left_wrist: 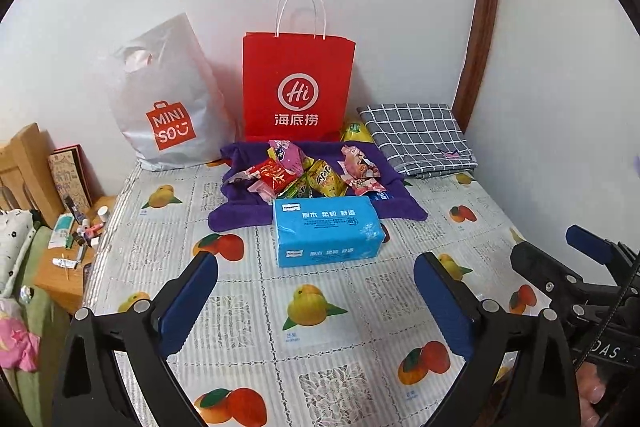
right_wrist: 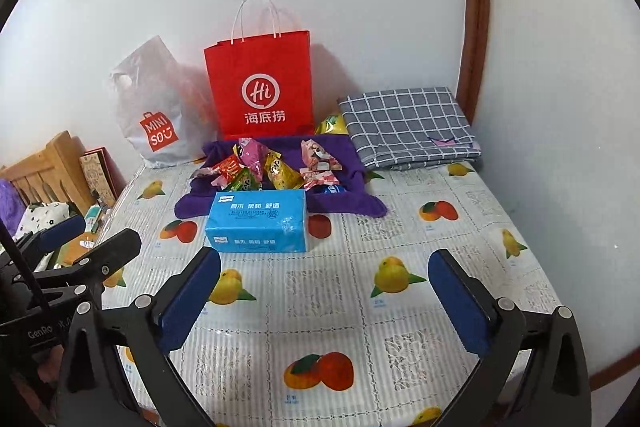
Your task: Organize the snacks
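Several snack packets (left_wrist: 308, 175) (right_wrist: 272, 167) lie in a heap on a purple cloth (left_wrist: 240, 215) (right_wrist: 192, 205) at the back of the table. A red Hi paper bag (left_wrist: 298, 87) (right_wrist: 260, 87) stands upright behind them against the wall. A blue tissue pack (left_wrist: 326, 231) (right_wrist: 258, 223) lies in front of the cloth. My left gripper (left_wrist: 316, 279) is open and empty, above the table short of the tissue pack. My right gripper (right_wrist: 324, 275) is open and empty, in front of and to the right of the tissue pack.
A white MINISO plastic bag (left_wrist: 168, 107) (right_wrist: 156, 115) leans on the wall left of the red bag. A folded grey checked cloth (left_wrist: 416, 135) (right_wrist: 408, 123) lies at the back right. The fruit-print tablecloth (left_wrist: 320, 347) (right_wrist: 340, 307) covers the table. A cluttered wooden stand (left_wrist: 60, 267) is off the left edge.
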